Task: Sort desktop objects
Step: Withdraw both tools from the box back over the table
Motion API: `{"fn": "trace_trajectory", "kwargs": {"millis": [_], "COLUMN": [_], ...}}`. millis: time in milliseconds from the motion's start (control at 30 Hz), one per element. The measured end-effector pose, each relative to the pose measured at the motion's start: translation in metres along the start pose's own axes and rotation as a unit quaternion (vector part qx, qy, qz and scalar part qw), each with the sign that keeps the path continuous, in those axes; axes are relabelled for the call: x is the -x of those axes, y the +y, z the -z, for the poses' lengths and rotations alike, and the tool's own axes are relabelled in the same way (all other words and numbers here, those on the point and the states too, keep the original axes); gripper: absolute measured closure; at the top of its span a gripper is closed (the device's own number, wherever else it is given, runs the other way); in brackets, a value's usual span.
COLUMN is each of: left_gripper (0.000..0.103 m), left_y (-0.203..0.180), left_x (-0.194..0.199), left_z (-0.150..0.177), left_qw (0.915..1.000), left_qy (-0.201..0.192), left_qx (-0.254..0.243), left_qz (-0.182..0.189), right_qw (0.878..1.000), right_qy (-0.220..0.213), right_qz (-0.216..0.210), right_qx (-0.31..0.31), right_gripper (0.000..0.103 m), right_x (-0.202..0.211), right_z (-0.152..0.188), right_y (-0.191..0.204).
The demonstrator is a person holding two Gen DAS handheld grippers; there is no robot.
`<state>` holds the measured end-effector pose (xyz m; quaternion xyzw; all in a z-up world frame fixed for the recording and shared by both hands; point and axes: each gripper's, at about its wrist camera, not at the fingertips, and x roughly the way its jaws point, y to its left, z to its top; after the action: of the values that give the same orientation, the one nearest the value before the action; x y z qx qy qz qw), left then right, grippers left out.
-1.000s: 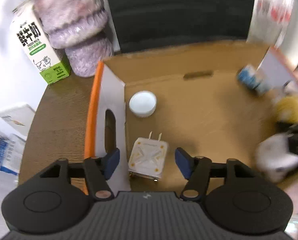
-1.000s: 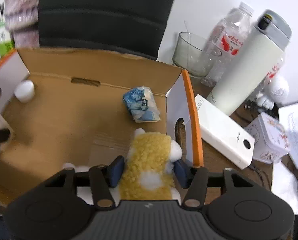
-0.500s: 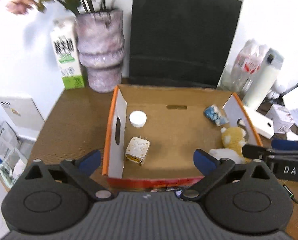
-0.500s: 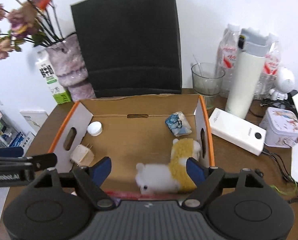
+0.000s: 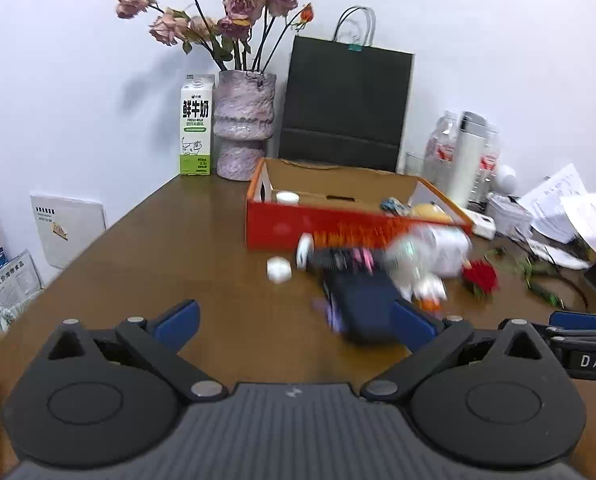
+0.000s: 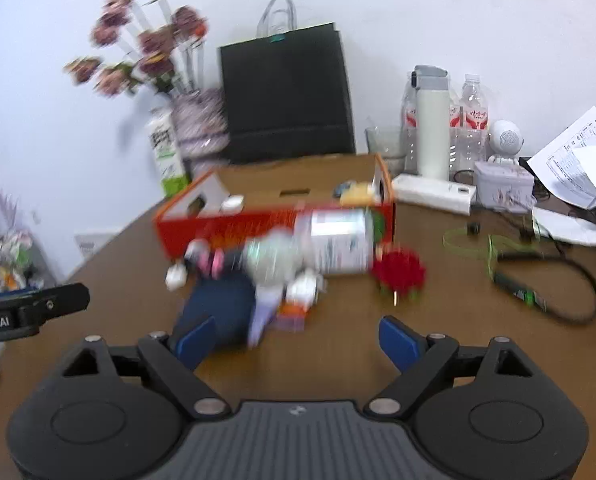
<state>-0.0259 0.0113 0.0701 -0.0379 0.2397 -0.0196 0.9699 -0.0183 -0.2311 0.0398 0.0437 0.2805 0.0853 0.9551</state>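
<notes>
Left hand-held gripper (image 5: 294,320) agape before sideways-lying white canister (image 6: 340,240).

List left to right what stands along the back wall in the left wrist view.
milk carton → vase → black paper bag → white thermos → loose papers

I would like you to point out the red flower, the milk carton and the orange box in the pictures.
red flower (image 6: 400,271), right wrist view, middle of the bloom.
milk carton (image 5: 196,128), left wrist view, front face with the print.
orange box (image 5: 282,226), left wrist view, its front wall.
</notes>
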Motion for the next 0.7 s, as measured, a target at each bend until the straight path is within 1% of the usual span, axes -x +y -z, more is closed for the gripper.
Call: {"fn": "trace_trajectory", "kwargs": {"millis": [33,100,167,200,233,267,300,333,400,500,567,700], "left_gripper": [0.0,0.0,0.0,0.0,0.0,0.0,0.0,0.0,0.0,0.0,0.0,0.0], "left_y": [-0.002,-0.004,-0.005,-0.006,-0.007,-0.008,-0.008,-0.006,-0.005,-0.006,-0.008,-0.009], "left_x": [0.004,0.008,0.012,0.013,0.013,0.012,0.01,0.007,0.006,0.007,0.005,0.006], "left_z": [0.012,0.033,0.047,0.051,0.054,0.057,0.059,0.058,0.061,0.066,0.066,0.069], "left_qw": [1.0,0.9994,0.9993,0.9994,0.9993,0.9991,0.999,0.999,0.999,0.9988,0.9987,0.9987], "left_qy": [0.007,0.023,0.022,0.018,0.013,0.007,0.011,0.025,0.032,0.036,0.039,0.036], "left_qx": [-0.003,-0.022,-0.029,-0.029,-0.034,-0.041,-0.042,-0.035,-0.023,-0.029,-0.033,-0.037], "left_qz": [-0.004,0.01,0.01,0.01,0.009,0.007,0.007,0.013,0.019,0.016,0.009,0.007], "right_qw": [1.0,1.0,1.0,1.0,1.0,0.999,0.999,0.999,0.999,0.999,0.999,0.999], "right_qy": [-0.002,0.002,-0.002,-0.01,-0.021,-0.028,-0.029,-0.027,-0.02,-0.031,-0.035,-0.034], "right_qz": [0.006,0.011,0.003,0.002,0.005,0.007,0.004,-0.002,-0.015,-0.008,-0.015,-0.019], "right_qx": [0.0,-0.012,-0.01,0.002,0.018,0.031,0.035,0.035,0.023,0.014,0.002,-0.008], "right_gripper": [0.015,0.015,0.015,0.015,0.015,0.012,0.011,0.011,0.011,0.011,0.011,0.011], "right_x": [0.006,0.014,0.026,0.032,0.037,0.04,0.04,0.04,0.039,0.041,0.042,0.042], "right_z": [0.013,0.033,0.048,0.053,0.056,0.059,0.061,0.062,0.065,0.066,0.067,0.069], "right_y": [0.0,0.001,0.004,0.007,0.011,0.015,0.016,0.017,0.016,0.015,0.011,0.008]}}
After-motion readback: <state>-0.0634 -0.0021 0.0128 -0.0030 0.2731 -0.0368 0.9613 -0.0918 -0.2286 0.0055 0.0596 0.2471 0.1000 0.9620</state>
